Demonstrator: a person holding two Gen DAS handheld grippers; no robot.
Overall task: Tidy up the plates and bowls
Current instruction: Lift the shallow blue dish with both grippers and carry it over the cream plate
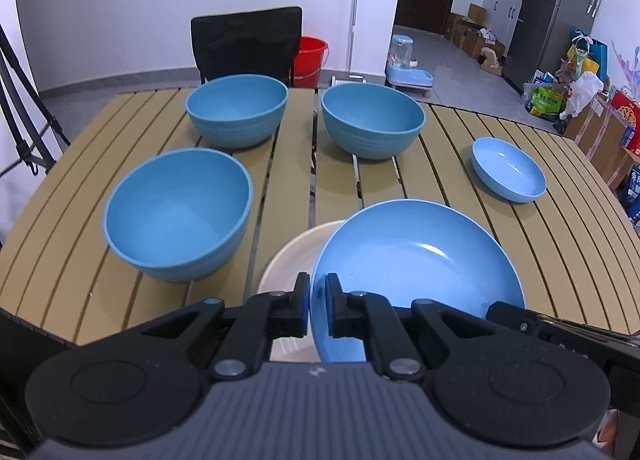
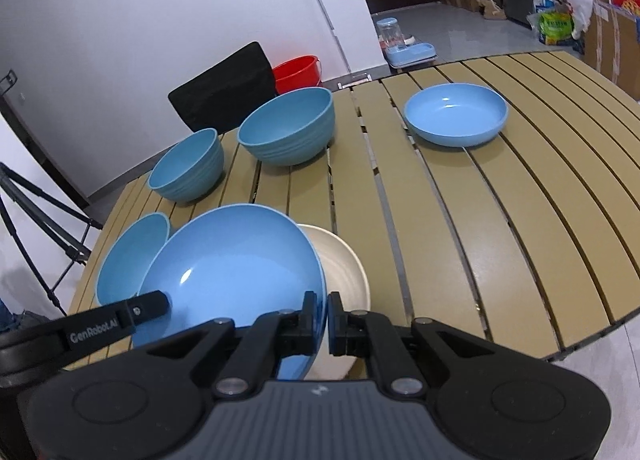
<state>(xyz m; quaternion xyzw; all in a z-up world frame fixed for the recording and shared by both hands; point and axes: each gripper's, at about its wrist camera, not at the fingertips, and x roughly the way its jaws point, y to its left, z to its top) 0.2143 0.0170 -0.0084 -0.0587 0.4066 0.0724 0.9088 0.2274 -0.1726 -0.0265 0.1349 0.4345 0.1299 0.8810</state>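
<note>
A large blue plate (image 1: 416, 260) hangs tilted just over a cream plate (image 1: 290, 256) near the table's front edge. My left gripper (image 1: 318, 294) is shut on the blue plate's left rim. My right gripper (image 2: 325, 312) is shut on the right rim of the same blue plate (image 2: 232, 260), with the cream plate (image 2: 340, 264) showing beneath it. Each view shows the other gripper's finger at the plate's far edge. Three deep blue bowls (image 1: 178, 216) (image 1: 238, 110) (image 1: 372, 120) stand to the left and behind. A small shallow blue dish (image 1: 508, 170) sits alone at the right.
The slatted tan table (image 2: 500, 220) has bare boards on its right half around the shallow dish (image 2: 456, 114). A black chair (image 1: 246, 40) and red bucket (image 1: 310, 56) stand behind the far edge. A tripod (image 2: 36, 220) stands off the left side.
</note>
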